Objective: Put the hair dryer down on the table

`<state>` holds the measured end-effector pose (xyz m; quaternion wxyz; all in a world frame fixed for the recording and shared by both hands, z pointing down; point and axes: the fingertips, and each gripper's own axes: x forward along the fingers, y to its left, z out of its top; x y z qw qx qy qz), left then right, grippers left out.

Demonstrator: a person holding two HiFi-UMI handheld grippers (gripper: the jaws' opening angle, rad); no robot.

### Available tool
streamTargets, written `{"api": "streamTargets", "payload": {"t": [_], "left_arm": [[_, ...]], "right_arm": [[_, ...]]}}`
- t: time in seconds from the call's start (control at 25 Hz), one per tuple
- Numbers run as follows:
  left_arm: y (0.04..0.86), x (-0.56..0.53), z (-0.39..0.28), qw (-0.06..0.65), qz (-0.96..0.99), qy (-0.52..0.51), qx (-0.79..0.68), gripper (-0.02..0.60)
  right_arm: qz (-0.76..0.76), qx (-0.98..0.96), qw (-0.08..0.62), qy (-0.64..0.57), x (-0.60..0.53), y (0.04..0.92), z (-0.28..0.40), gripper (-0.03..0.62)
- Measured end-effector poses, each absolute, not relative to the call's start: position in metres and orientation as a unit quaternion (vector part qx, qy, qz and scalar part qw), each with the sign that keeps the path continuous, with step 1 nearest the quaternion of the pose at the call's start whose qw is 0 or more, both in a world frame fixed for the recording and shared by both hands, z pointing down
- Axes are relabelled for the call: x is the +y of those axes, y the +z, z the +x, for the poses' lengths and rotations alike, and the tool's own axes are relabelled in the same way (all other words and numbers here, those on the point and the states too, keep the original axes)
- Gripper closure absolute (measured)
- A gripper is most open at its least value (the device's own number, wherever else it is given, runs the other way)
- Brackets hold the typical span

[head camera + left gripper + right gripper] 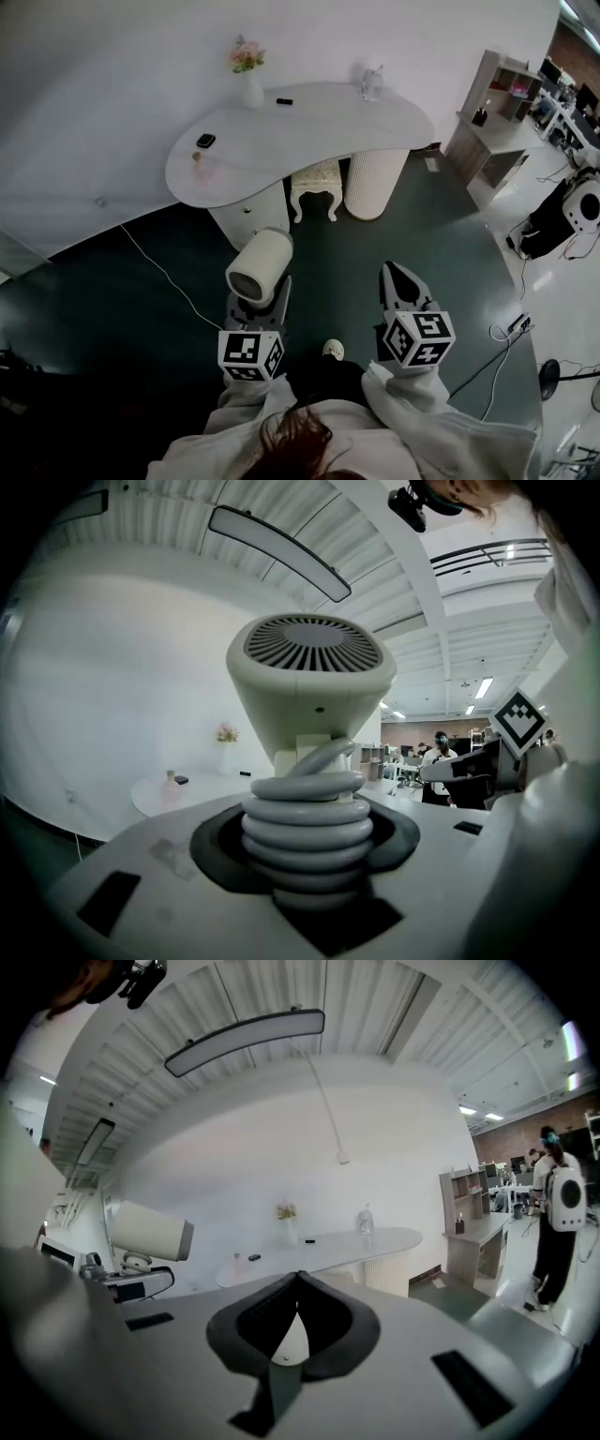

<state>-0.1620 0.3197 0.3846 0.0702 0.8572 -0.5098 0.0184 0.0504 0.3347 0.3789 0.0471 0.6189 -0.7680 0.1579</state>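
My left gripper (262, 292) is shut on a cream hair dryer (260, 266), held upright over the dark floor, well short of the table. In the left gripper view the jaws clamp its handle, which is wrapped in grey cord coils (307, 825), and the grilled head (311, 688) rises above them. My right gripper (395, 273) hangs beside it, shut and empty; its jaw tips meet (298, 1281). The white curved table (319, 127) stands ahead, also far off in the right gripper view (323, 1247). The hair dryer (150, 1231) shows at that view's left.
On the table stand a flower vase (249, 77), a dark small device (205, 141), a pink bottle (199, 170) and a glass piece (372, 84). A white stool (315, 184) sits under it beside a ribbed pedestal (377, 184). Shelves (497, 98) stand right. A cable (159, 268) crosses the floor.
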Motion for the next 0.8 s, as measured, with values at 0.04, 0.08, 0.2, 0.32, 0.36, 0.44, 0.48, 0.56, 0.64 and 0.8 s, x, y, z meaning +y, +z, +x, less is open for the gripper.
{"api": "streamTargets", "payload": {"t": [0.04, 0.08, 0.2, 0.32, 0.36, 0.44, 0.48, 0.56, 0.64, 0.8], "left_arm": [[0.385, 0.314, -0.162, 0.071, 0.855, 0.018, -0.513, 0.369], [0.386, 0.309, -0.161, 0.073, 0.853, 0.016, -0.516, 0.368], [0.384, 0.297, -0.156, 0.074, 0.849, 0.014, -0.524, 0.369], [0.383, 0.286, -0.153, 0.069, 0.845, 0.012, -0.53, 0.368], [0.383, 0.281, -0.151, 0.068, 0.844, 0.012, -0.532, 0.368], [0.386, 0.272, -0.149, 0.069, 0.841, 0.01, -0.536, 0.368], [0.388, 0.269, -0.148, 0.07, 0.839, 0.009, -0.539, 0.369], [0.393, 0.265, -0.145, 0.077, 0.836, 0.006, -0.543, 0.369], [0.397, 0.264, -0.141, 0.084, 0.836, 0.01, -0.543, 0.368], [0.407, 0.265, -0.139, 0.091, 0.836, 0.028, -0.541, 0.37]], "right_arm": [[0.616, -0.77, 0.047, 0.159, 0.328, 0.38, 0.051, 0.543], [0.613, -0.772, 0.047, 0.159, 0.321, 0.38, 0.053, 0.543], [0.607, -0.777, 0.045, 0.16, 0.306, 0.38, 0.058, 0.543], [0.604, -0.78, 0.041, 0.158, 0.291, 0.379, 0.064, 0.543], [0.604, -0.78, 0.04, 0.158, 0.286, 0.38, 0.066, 0.543], [0.601, -0.783, 0.041, 0.159, 0.277, 0.383, 0.07, 0.543], [0.598, -0.784, 0.042, 0.158, 0.274, 0.385, 0.071, 0.543], [0.595, -0.787, 0.045, 0.159, 0.27, 0.389, 0.074, 0.543], [0.594, -0.786, 0.046, 0.167, 0.267, 0.393, 0.078, 0.543], [0.59, -0.785, 0.051, 0.179, 0.269, 0.404, 0.078, 0.543]]}}
